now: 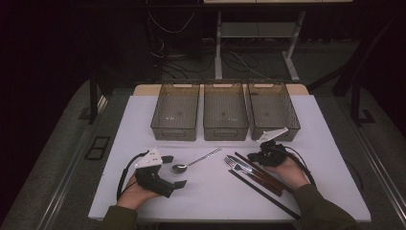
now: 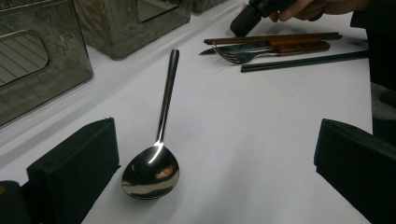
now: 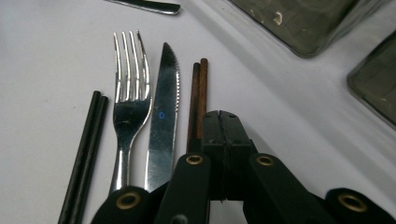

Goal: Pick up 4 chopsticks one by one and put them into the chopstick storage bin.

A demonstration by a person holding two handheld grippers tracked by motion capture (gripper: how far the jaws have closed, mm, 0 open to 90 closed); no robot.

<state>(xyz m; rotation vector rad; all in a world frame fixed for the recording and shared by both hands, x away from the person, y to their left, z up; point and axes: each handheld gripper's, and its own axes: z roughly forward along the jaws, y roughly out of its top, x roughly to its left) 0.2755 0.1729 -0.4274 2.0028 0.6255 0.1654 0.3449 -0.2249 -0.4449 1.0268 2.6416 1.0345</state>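
Left gripper (image 1: 174, 171) is held wide open just above the table (image 1: 210, 191), with the bowl of the spoon (image 2: 157, 154) lying between its two jaws and touched by neither. In the left gripper view the spoon is seen flat on the white surface, bowl near the camera and handle running away toward the bins. Right gripper (image 3: 223, 122) is fully closed, its jaws pressed together with nothing between them; its tip is held over the near ends of the brown chopsticks (image 3: 198, 100). Beside those chopsticks, in order, are laid a knife (image 3: 163, 126), a fork (image 3: 128, 109) and a pair of black chopsticks (image 3: 88, 149), all roughly parallel and close together. This cutlery group is seen to the right of the spoon in the high view, near it but apart. Three clear bins (image 1: 225, 125) are lined up side by side along the far part of the table.
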